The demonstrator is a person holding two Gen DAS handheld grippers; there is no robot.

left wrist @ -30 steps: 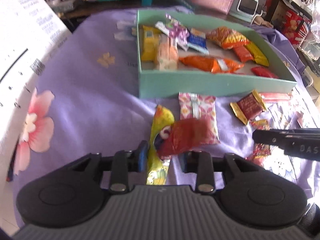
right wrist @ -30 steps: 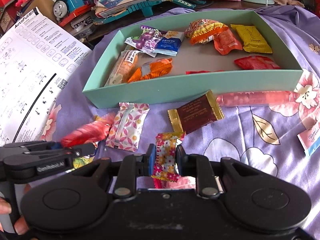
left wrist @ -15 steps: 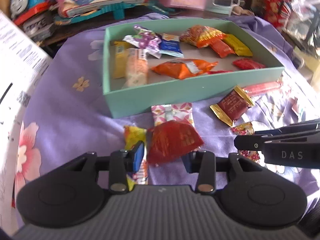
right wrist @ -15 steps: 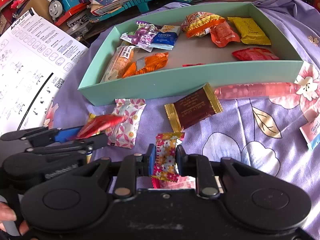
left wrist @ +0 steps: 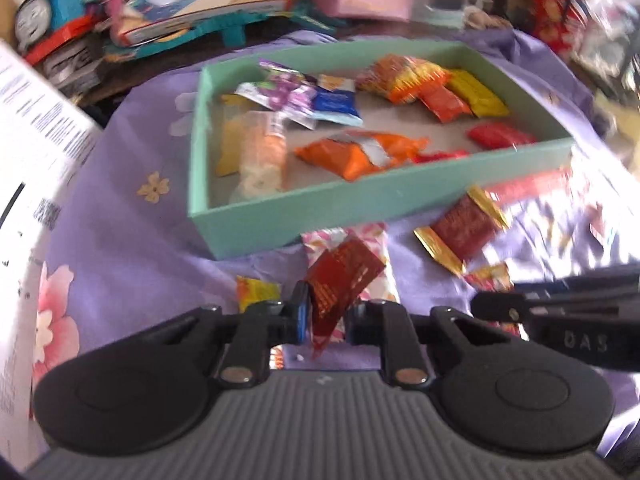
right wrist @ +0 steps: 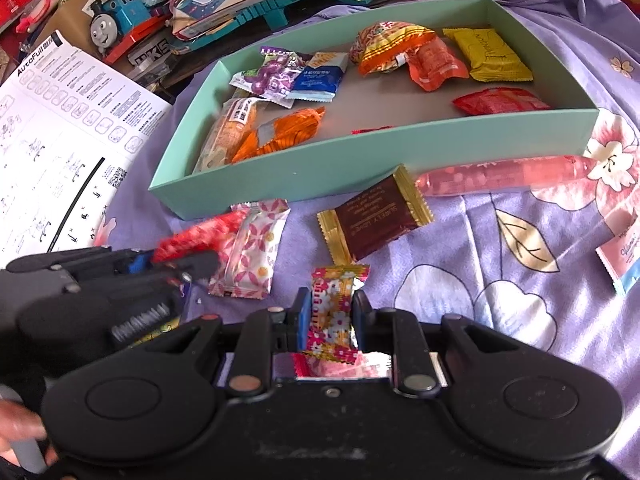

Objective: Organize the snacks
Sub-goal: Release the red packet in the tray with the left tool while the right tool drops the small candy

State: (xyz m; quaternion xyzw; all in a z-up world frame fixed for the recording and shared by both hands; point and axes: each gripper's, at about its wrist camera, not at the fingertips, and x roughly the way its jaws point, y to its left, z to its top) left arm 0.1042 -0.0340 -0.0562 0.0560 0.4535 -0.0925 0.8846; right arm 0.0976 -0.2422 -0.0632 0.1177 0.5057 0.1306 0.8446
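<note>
Red packet point(left wrist: 340, 280) being pinched by the closing left gripper point(left wrist: 326, 314) — right gripper point(right wrist: 330, 312) clamping a flowered candy point(right wrist: 332, 312) — both needing carrying over the green box point(right wrist: 360, 176) wall.

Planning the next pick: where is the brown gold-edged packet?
In the right wrist view, the brown packet lies on the cloth before the green box, beside the pink tube.

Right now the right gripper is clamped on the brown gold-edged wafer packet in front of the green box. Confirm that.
Not right. The right gripper is clamped on the flowered candy wrapper; the brown gold-edged packet lies free on the cloth in front of the green box, as the right wrist view shows.
</note>
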